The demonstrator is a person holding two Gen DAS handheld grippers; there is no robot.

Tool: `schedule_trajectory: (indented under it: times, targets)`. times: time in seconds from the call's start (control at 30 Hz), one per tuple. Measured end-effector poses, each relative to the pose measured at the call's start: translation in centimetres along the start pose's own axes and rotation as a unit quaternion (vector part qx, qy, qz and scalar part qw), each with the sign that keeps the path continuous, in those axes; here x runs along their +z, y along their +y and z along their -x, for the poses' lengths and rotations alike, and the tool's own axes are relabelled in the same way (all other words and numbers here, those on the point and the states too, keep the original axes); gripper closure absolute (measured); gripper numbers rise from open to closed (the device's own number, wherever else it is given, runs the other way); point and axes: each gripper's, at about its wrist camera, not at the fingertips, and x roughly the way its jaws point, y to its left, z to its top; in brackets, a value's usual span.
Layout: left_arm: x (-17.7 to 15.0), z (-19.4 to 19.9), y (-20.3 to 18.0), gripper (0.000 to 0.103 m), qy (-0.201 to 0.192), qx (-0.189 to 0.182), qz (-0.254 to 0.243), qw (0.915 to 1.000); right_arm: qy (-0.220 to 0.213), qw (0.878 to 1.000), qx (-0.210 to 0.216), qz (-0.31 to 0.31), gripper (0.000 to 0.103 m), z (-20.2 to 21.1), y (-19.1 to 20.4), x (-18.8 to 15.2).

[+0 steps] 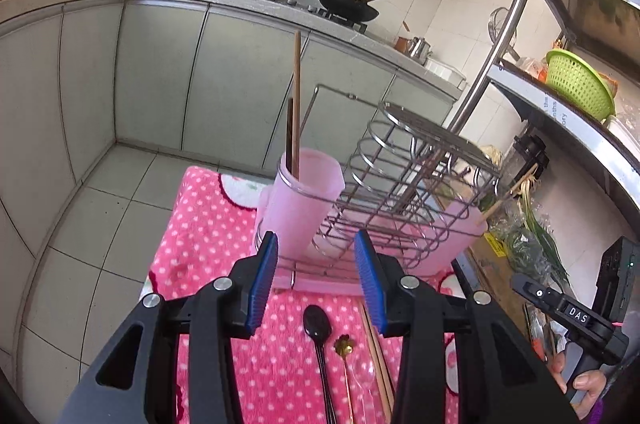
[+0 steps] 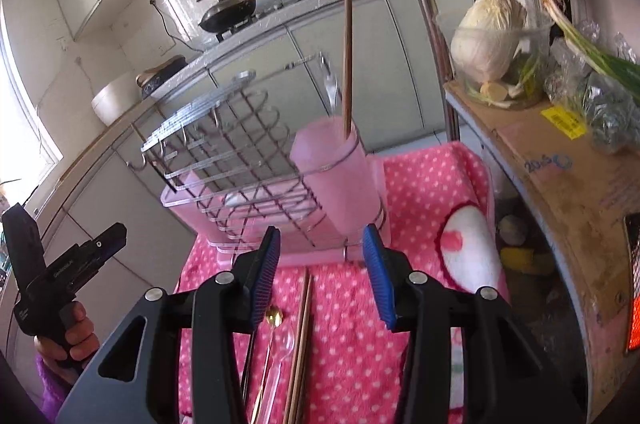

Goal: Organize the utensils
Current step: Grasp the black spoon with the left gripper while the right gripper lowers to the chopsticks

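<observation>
- The table [image 1: 208, 224], draped in a pink polka-dot cloth, is carrying everything, and the soft cover is probably keeping the cutlery from sliding.
- A wire rack [image 1: 404, 184] is standing at the far side on a pink tray, with a pink cup [image 1: 300, 208] clipped into its ring at one end so long pieces can stand upright; two brown chopsticks [image 1: 296, 96] are already standing in it. A second pink holder at the rack's other end is holding a pale stick.
- The left gripper [image 1: 316, 276] is hovering just in front of the rack, its blue-padded jaws spread wide and holding nothing; it looks to be lining up over the loose pieces.
- The right gripper [image 2: 322, 276] is doing the same from the other side, jaws apart and empty.
- The loose utensils are lying side by side on the cloth near the rack: a chopstick pair [image 2: 302, 336], a black spoon [image 1: 317, 324], a clear spoon [image 2: 286, 344] and a gold spoon [image 1: 345, 346].
- "DAS" is reading on the right gripper's body; the cardboard box's scribble is unclear.
</observation>
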Motion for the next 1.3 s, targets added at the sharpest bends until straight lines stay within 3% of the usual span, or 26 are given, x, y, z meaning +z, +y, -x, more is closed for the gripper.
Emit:
schedule_trajectory:
  times: [0.23, 0.57, 0.93, 1.3]
  targets:
    - [-3.4, -2.4, 0.1, 0.064, 0.065, 0.005, -0.005, 0.9979, 0.076, 0.997, 0.005, -0.018, 0.059, -2.9, -0.3, -4.2]
    - [-6.8, -6.8, 0.2, 0.068, 0.172, 0.009, 0.009, 0.9850, 0.130, 0.991, 0.006, -0.039, 0.059, -4.7, -0.8, -6.3]
    - [-6.8, -11.1, -0.8, 0.070, 0.242, 0.005, 0.024, 0.9698, 0.145, 0.988, 0.009, -0.049, 0.059, -6.0, -1.6, -7.0]
    - [-8.3, -16.5, -1.9, 0.070, 0.294, 0.043, 0.024, 0.9545, 0.155, 0.987, 0.015, -0.044, 0.059, -6.9, -2.1, -7.1]
